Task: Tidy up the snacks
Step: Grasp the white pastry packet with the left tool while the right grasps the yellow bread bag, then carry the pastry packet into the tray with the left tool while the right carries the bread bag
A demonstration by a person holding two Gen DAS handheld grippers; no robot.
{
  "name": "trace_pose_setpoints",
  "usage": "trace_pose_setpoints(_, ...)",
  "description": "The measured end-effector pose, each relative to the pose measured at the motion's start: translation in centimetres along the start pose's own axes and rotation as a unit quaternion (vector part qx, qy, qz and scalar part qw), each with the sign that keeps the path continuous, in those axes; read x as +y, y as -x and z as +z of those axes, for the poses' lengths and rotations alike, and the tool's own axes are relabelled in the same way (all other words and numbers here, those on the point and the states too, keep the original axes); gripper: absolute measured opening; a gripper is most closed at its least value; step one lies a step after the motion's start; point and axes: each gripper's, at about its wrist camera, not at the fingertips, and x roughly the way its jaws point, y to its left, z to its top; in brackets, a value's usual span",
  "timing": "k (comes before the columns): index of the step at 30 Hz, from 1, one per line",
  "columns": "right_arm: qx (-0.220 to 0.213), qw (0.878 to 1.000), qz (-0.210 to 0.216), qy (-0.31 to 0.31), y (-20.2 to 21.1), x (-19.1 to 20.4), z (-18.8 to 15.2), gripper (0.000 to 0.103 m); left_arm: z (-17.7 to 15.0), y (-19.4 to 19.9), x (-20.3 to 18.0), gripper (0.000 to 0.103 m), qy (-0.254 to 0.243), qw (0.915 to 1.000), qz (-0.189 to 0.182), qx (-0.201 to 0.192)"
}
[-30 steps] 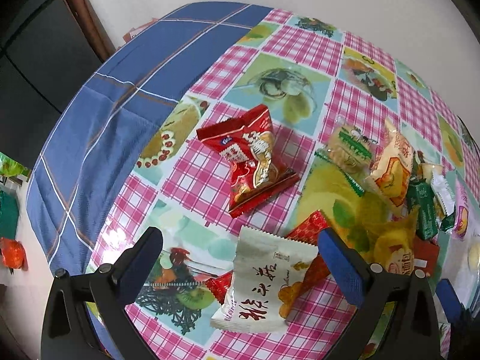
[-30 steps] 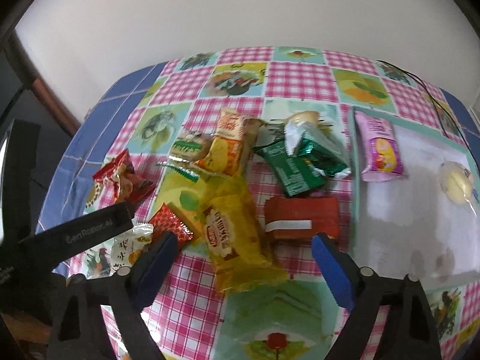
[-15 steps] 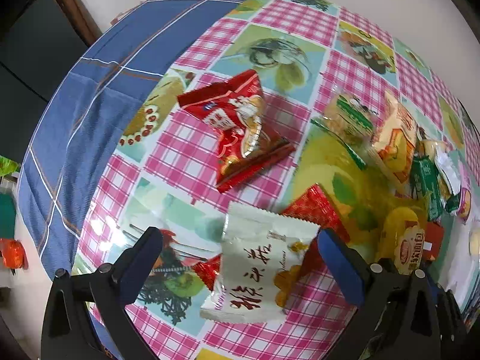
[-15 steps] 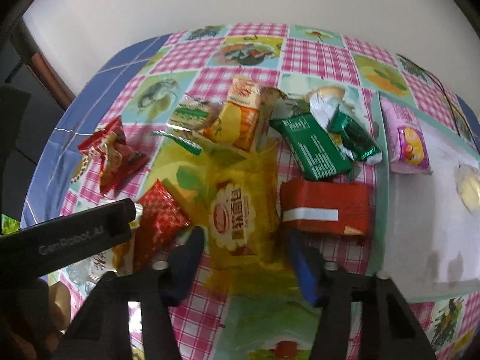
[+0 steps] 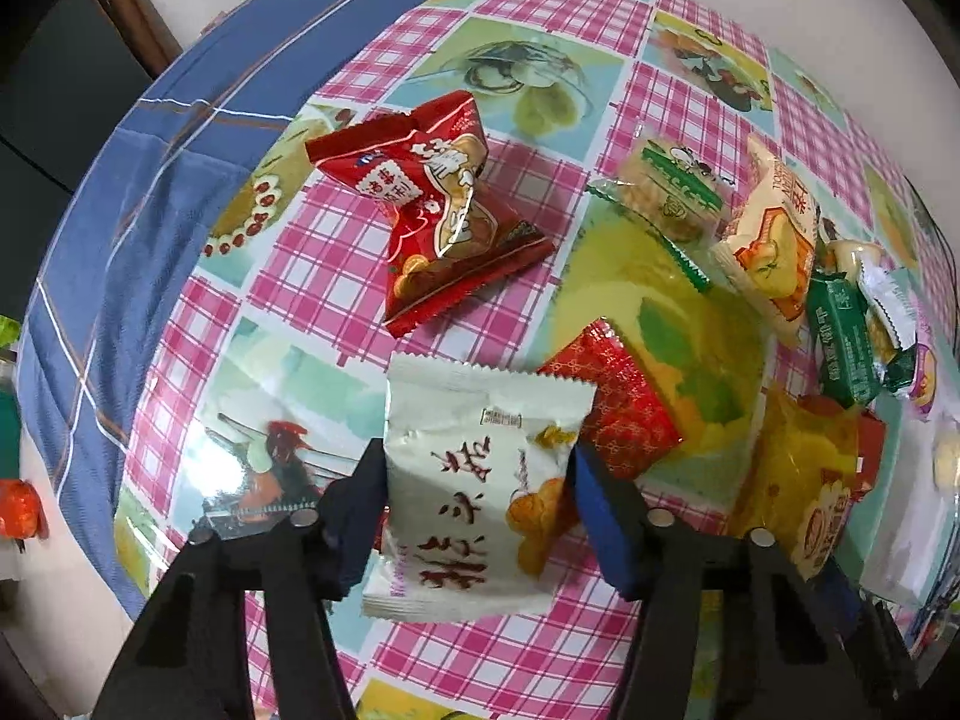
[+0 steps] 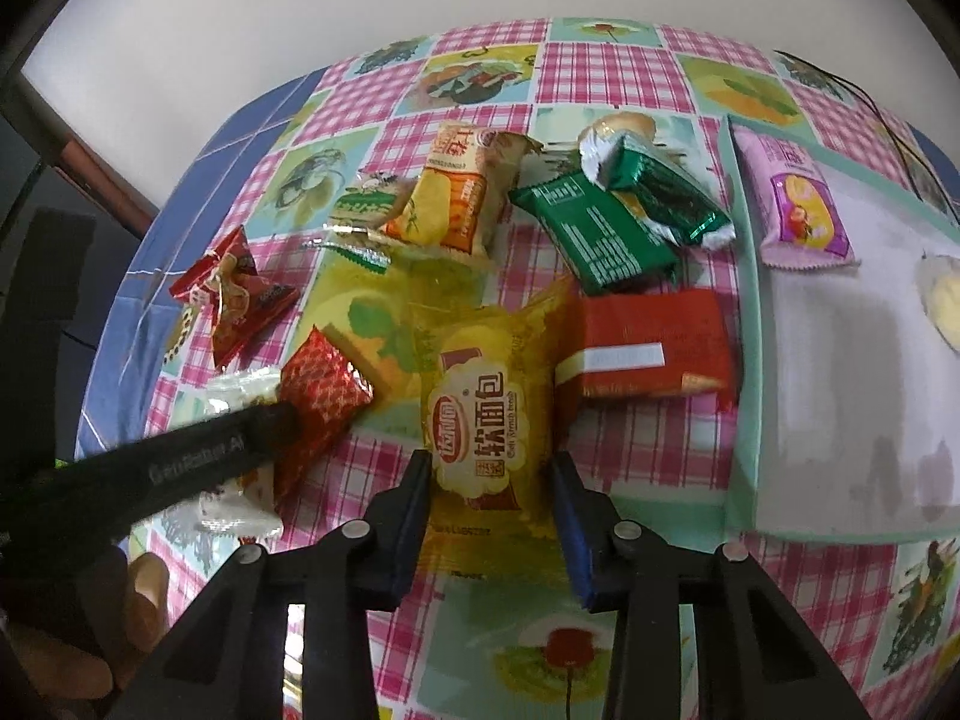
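Loose on the worktop (image 6: 600, 60), which wears a pink-check oilcloth with fruit pictures, lie nine snack packets. One white packet with red characters (image 5: 480, 474) sits between the pads of the left hand-held gripper (image 5: 474, 516), whose jaws are closing on it; both blue pads touch its sides. One yellow soft-bread packet (image 6: 489, 420) is pinched at its near end by the right hand-held gripper (image 6: 489, 516), its jaws drawn in tight against the wrapper.

The rest lie free: two red packets, a crinkled one with a cartoon figure (image 5: 444, 216) well to the left and a small patterned one (image 5: 618, 402) touching the white packet's right edge; one red box-like pack with a white stripe (image 6: 648, 348) just beside the yellow packet; two green packets, a flat dark one (image 6: 594, 234) with a shiny one (image 6: 660, 198) lying over it; one orange-and-cream packet (image 6: 462, 192); one clear packet with green print (image 6: 366, 204).

One container, a pale tray with a mint-green rim (image 6: 744, 324), stands at the right. In it are two things: one pink-purple packet (image 6: 798, 204) at the far end and one pale round item (image 6: 945, 300), partly cut off by the frame's edge
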Motion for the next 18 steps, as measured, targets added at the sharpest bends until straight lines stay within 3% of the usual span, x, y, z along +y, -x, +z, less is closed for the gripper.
trace_pose_setpoints(18, 0.001, 1.000, -0.002, 0.024, -0.4, -0.2, -0.5, 0.042, 1.3, 0.3, -0.9, 0.054, -0.004, 0.9999, 0.007, -0.012)
